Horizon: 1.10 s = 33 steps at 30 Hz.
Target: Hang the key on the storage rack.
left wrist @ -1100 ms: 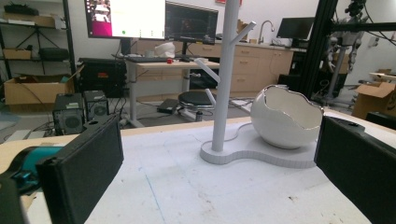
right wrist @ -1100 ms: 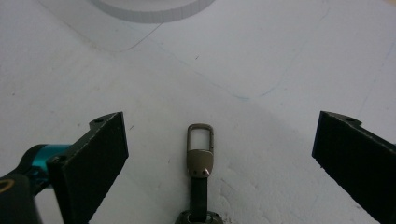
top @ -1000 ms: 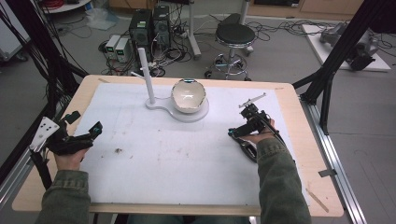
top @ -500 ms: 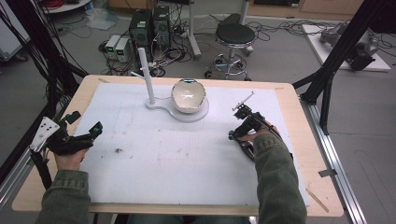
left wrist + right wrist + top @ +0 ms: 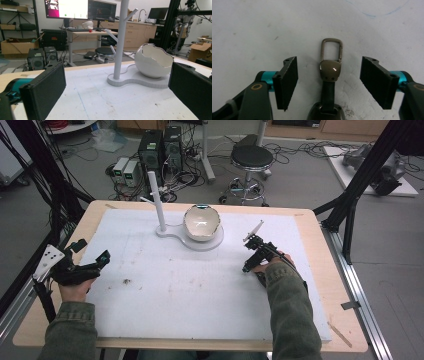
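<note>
Between the parted jaws of the right gripper (image 5: 329,82), which have just been closing, a bronze key fob (image 5: 331,72) is seen lying flat on the white mat (image 5: 249,25), untouched by either pad (its clasp loop pointing away). The left gripper (image 5: 117,95) is held wide open, faced toward the white stand (image 5: 122,45) and egg-shaped bowl (image 5: 153,61).
</note>
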Each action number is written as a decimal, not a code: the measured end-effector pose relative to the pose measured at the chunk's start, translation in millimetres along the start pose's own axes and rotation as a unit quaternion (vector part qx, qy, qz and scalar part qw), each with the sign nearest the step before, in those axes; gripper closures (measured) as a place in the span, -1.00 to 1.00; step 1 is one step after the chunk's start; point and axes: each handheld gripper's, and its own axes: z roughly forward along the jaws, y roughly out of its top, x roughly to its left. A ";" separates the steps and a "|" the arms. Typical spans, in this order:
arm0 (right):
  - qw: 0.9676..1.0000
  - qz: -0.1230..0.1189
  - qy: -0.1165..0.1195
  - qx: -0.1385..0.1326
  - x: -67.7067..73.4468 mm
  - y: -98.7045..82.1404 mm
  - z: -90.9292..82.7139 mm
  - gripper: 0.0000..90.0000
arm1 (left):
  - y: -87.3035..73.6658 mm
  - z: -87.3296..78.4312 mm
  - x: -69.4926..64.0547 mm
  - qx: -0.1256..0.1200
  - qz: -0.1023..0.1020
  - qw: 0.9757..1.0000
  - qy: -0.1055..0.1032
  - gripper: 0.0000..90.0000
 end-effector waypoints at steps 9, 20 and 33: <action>1.000 -0.007 0.000 -0.002 0.4 4.3 1.2 -0.02 | -0.9 0.8 -1.0 0.002 0.005 1.000 -0.001 -0.96; 1.000 0.021 0.008 0.008 -5.3 6.5 6.0 0.53 | -2.5 1.7 -2.6 0.005 0.008 1.000 -0.003 -0.96; 0.999 -0.015 -0.026 -0.018 5.7 0.1 4.7 0.55 | -1.7 -0.2 -3.3 0.003 0.011 1.000 -0.002 -0.96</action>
